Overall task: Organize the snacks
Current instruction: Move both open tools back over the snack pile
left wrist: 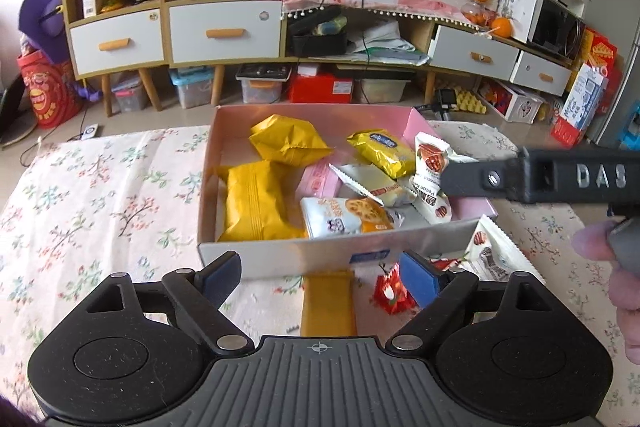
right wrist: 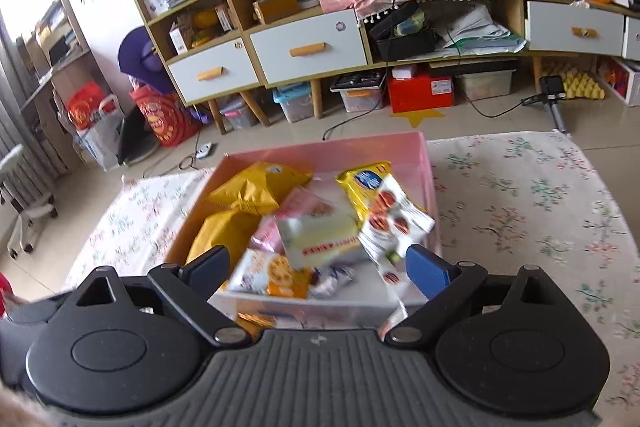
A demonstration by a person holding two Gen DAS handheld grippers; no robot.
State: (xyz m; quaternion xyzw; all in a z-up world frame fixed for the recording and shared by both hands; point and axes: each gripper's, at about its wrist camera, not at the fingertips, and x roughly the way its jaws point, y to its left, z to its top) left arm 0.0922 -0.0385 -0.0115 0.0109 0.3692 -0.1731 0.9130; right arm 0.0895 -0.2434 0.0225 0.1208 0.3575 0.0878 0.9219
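A pink box (left wrist: 280, 255) with a white front wall stands on the floral cloth and holds several snack packs: two plain yellow ones (left wrist: 256, 203), a yellow one with a blue logo (left wrist: 382, 151) and white biscuit packs (left wrist: 346, 217). My left gripper (left wrist: 320, 277) is open in front of the box, above an orange flat pack (left wrist: 328, 303) and a small red sweet (left wrist: 392, 291). A white pack (left wrist: 490, 251) lies at the box's right corner. My right gripper (right wrist: 316, 271) is open over the box's near end; blurred white packs (right wrist: 394, 223) lie between its fingers, untouched.
The floral cloth (right wrist: 520, 211) spreads to both sides of the box. A black finger (left wrist: 480, 179) of the right tool reaches over the box from the right, with a person's fingertips (left wrist: 592, 243) behind it. Beyond the table's far edge are floor and a low cabinet (left wrist: 224, 31).
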